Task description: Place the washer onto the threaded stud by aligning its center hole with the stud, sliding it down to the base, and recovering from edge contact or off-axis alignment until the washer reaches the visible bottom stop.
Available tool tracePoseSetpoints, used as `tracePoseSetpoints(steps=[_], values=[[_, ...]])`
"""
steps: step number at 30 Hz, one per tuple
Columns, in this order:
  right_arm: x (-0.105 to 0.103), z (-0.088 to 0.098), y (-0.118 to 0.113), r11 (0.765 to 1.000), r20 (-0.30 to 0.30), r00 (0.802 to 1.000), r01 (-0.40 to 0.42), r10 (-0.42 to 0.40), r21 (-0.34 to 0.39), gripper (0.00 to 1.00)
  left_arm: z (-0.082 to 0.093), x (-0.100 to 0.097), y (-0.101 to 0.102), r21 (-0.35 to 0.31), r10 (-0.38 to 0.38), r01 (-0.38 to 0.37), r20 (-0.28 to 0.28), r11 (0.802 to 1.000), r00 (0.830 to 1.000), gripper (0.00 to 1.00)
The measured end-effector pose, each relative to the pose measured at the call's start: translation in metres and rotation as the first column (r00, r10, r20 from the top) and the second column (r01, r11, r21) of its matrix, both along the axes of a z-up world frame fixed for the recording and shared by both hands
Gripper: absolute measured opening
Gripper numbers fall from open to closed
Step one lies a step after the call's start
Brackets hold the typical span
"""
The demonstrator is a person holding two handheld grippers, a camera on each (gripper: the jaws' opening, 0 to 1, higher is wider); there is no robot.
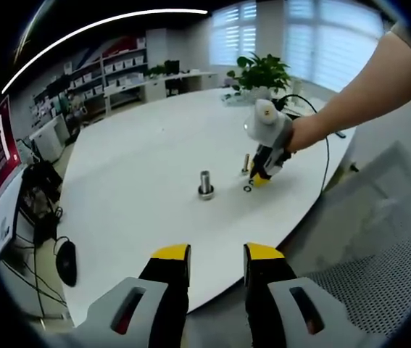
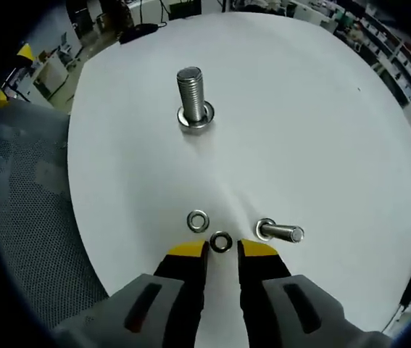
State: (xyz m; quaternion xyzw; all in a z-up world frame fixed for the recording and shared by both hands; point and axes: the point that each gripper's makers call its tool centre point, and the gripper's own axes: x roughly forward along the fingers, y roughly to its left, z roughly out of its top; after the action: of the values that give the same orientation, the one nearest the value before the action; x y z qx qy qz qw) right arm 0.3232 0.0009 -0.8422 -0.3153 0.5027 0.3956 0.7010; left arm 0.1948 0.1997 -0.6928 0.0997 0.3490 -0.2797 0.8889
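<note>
The threaded stud (image 2: 193, 93) stands upright on its wide base in the middle of the white round table (image 2: 321, 130); it is also seen as the stud (image 1: 205, 181). Two small washers lie flat on the table near me: one washer (image 2: 221, 241) sits right between the yellow tips of my right gripper (image 2: 222, 250), the other washer (image 2: 198, 220) just beyond it to the left. The right gripper's jaws are slightly apart around the washer. A hand holds the right gripper (image 1: 259, 179) low over the table. My left gripper (image 1: 217, 255) hangs open off the table's near edge, holding nothing.
A loose bolt (image 2: 279, 233) lies on its side right of the washers. A mesh chair back (image 1: 379, 239) stands by the table edge. A potted plant (image 1: 262, 72) sits at the far side. Desks, shelves and cables (image 1: 42, 181) are on the left.
</note>
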Motion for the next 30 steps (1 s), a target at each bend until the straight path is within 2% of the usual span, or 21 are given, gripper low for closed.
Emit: tracePoseSetpoints(steps=[16, 19, 21, 25, 30], values=[[-0.0048, -0.0007, -0.0070, 0.997, -0.013, 0.997, -0.071, 0.071, -0.018, 0.16, -0.0004, -0.0004, -0.0006, 0.001, -0.005, 0.005, -0.004, 1.000, 1.000, 0.27], [-0.0043, -0.0010, -0.0058, 0.995, -0.030, 0.996, -0.090, 0.089, -0.038, 0.16, -0.0002, -0.0001, -0.0001, 0.001, -0.003, 0.003, -0.003, 1.000, 1.000, 0.27], [-0.0034, -0.0023, -0.0065, 0.992, -0.071, 0.993, -0.098, 0.093, -0.073, 0.16, -0.0001, 0.0002, 0.0000, 0.000, -0.002, 0.002, -0.003, 1.000, 1.000, 0.27], [-0.0050, -0.0029, -0.0054, 0.980, -0.096, 0.987, -0.145, 0.132, -0.138, 0.16, -0.0010, 0.0000, 0.0001, 0.005, -0.005, 0.005, -0.006, 1.000, 1.000, 0.27], [-0.0035, -0.0031, -0.0067, 0.980, -0.119, 0.989, -0.109, 0.090, -0.165, 0.15, -0.0009, 0.0002, 0.0005, 0.003, 0.001, -0.001, -0.006, 1.000, 1.000, 0.27]])
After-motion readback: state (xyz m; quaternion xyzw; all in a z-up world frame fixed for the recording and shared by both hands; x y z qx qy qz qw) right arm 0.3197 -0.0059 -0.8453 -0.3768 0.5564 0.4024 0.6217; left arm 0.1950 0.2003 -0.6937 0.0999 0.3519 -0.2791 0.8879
